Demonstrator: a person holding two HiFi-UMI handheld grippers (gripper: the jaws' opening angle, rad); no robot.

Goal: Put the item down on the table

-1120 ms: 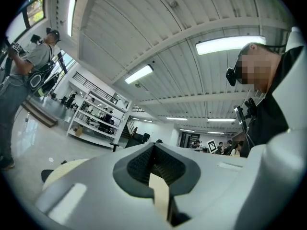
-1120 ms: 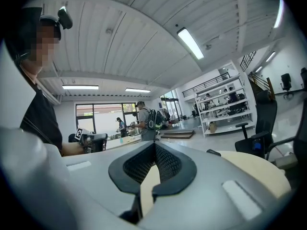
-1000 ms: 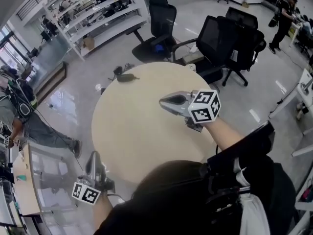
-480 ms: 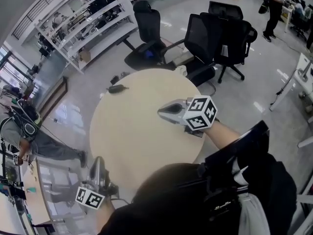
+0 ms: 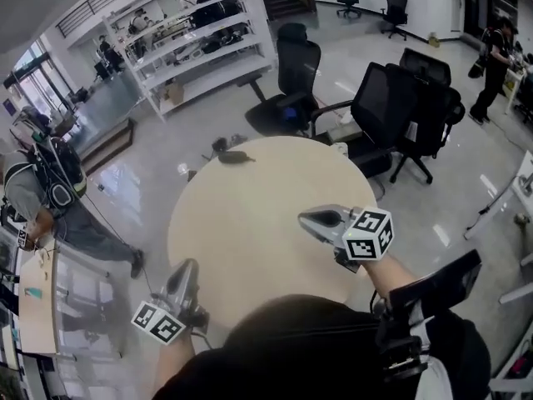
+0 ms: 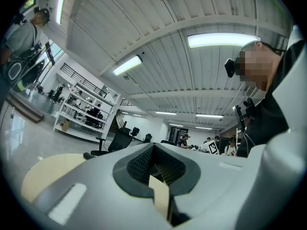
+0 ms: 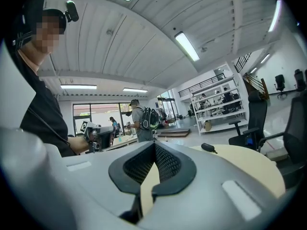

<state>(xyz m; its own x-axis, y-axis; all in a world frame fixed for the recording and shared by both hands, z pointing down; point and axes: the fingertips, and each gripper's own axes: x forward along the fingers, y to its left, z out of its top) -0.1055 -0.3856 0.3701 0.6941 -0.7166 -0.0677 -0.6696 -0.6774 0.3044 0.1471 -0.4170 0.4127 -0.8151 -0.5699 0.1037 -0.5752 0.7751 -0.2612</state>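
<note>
- On table [image 5: 250, 223], far rim: small dark item [image 5: 236, 157] lies flat and alone, touching nothing else. Too small to say what it is.
- State of left gripper [image 5: 188, 267]: jaws fully together in its own view, nothing between the pads. It hangs just off the table's near-left edge, over floor [image 5: 141, 182].
- State of right gripper [image 5: 308, 218]: jaws together as well, empty. It is over the table's near-right part, well apart from the item.
- Change over the last second: right gripper has drawn back from about mid-table toward the near edge. Left gripper has kept its place by the near-left edge, jaws together the whole time. Item has not moved on the rim. Head view has tipped up, so more of the room shows.
- Reading: neither tool carries anything, the item rests on the table, and the right tool is retreating. Judged: the put-down is done, and at most the hands remain to be cleared away.
- Risk: item sits close to the far rim, so a knock to the table could send it off. No tool is near enough for that now.
</note>
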